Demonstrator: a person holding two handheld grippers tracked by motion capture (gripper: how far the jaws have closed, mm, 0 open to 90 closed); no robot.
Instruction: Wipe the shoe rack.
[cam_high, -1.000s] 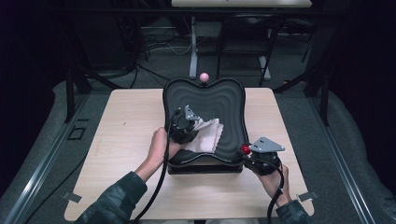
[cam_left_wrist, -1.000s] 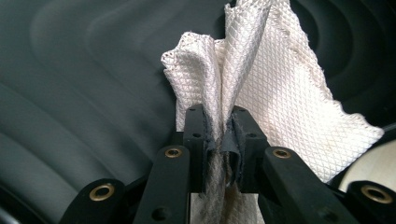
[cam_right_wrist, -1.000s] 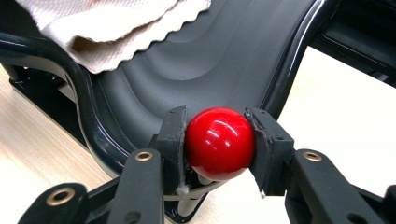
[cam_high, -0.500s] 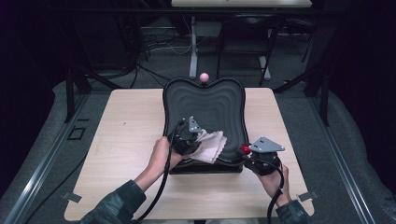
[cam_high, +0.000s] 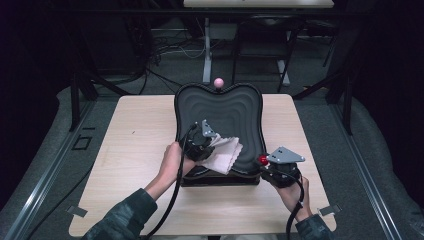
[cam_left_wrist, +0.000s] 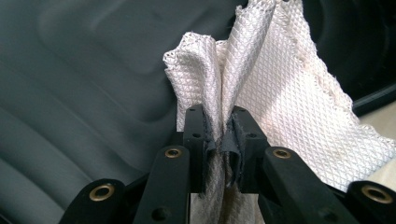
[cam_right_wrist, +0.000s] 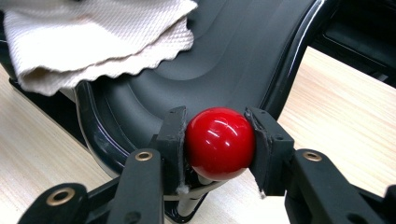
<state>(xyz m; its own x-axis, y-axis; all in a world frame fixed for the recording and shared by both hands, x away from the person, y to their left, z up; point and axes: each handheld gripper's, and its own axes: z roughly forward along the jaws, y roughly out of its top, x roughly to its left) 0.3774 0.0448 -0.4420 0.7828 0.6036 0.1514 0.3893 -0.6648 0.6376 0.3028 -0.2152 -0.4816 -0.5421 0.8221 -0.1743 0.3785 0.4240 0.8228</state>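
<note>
In the high view a black ridged tray (cam_high: 235, 107) sits at the centre of the frame on a light wooden table (cam_high: 135, 135), with a small pink ball (cam_high: 218, 82) at its far, upper edge. The left tongs (cam_high: 207, 142) lie just left of centre, over the lower left part of the tray, held by the person's left hand (cam_high: 172, 159). They are clenched on a white waffle-weave cloth (cam_high: 225, 152), which spreads to the right of them across the tray's lower middle. In the left gripper view the cloth (cam_left_wrist: 261, 88) rises bunched from between the two black jaws at the bottom centre and fans out toward the upper right, with the tray's dark ridges (cam_left_wrist: 79, 79) filling the left of the frame.

The right tongs (cam_high: 264, 161) are at the lower right of the high view, at the tray's near right corner, held by the right hand (cam_high: 295, 192). They grasp a red ball (cam_high: 262, 160) (it sits on a short stem at the tray's rim). In the right gripper view the red ball (cam_right_wrist: 220, 142) is pressed between both jaws at the lower centre, the tray rim (cam_right_wrist: 289, 60) curves behind it, and the cloth (cam_right_wrist: 93, 42) lies in the upper left
</note>
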